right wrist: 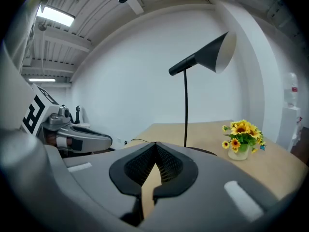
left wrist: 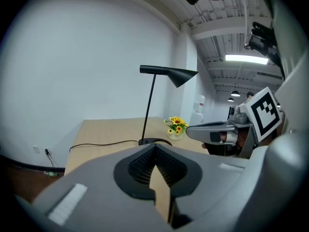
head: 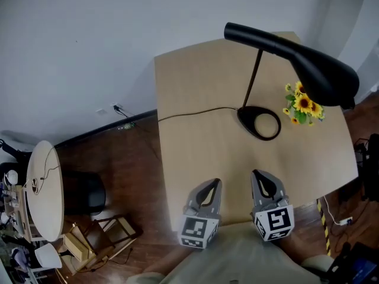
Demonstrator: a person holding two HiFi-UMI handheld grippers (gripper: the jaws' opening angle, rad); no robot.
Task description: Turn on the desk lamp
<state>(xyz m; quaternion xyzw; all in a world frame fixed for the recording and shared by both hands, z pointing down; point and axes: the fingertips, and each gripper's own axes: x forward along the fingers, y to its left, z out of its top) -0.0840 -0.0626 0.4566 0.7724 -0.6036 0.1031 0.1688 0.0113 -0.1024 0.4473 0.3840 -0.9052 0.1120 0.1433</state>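
at the near edge of the counter [head: 195, 152], left tongs [head: 212, 184] and right tongs [head: 259, 174] side by side, each closed tip to tip, holding nothing. ahead of the right tongs, well apart, the black desk lamp [head: 296, 55], upright on its ring base. just right of that base, small sunflowers [head: 303, 104]. leftward from it, a thin cord [head: 195, 112] across to the counter's left edge.

A light wooden table [head: 195, 152] holds three things. A black desk lamp [head: 299, 58] stands on it on a flat round foot [head: 246, 116] (a ring with a hole in it). A thin black cord [head: 195, 112] runs from the foot across the top to the left edge. Near the foot, on its right, sits a small bunch of yellow sunflowers [head: 302, 106].
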